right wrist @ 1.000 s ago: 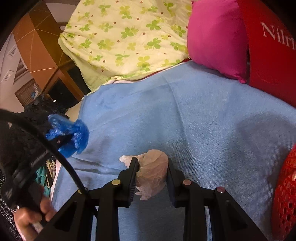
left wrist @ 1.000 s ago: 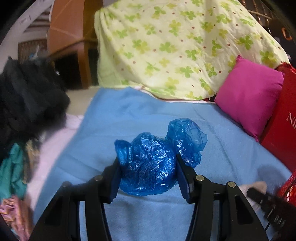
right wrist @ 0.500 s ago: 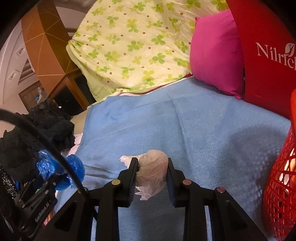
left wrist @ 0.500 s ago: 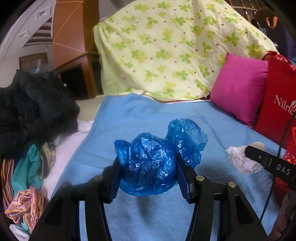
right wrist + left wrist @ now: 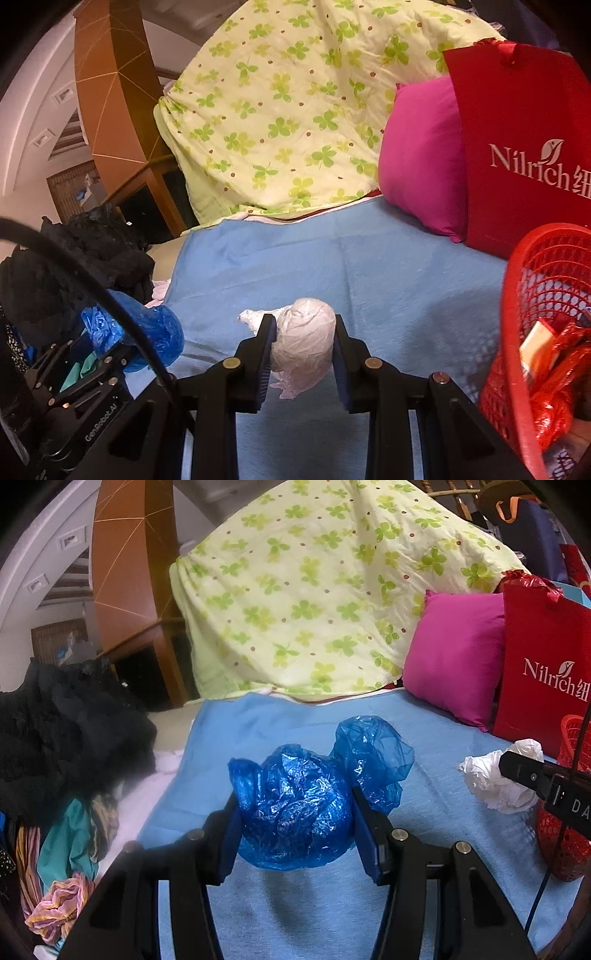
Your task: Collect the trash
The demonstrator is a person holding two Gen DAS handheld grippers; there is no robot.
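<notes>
Blue bag between left fingers, tissue between right fingers

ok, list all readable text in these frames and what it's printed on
"Nilrich", white, followed by Chinese characters cut off at the frame edge: on the red gift bag.
"GenRobot.AI": on the body of the left gripper, read in the right wrist view.
"DA", the rest cut off: on the right gripper, seen in the left wrist view.
No other readable text.
</notes>
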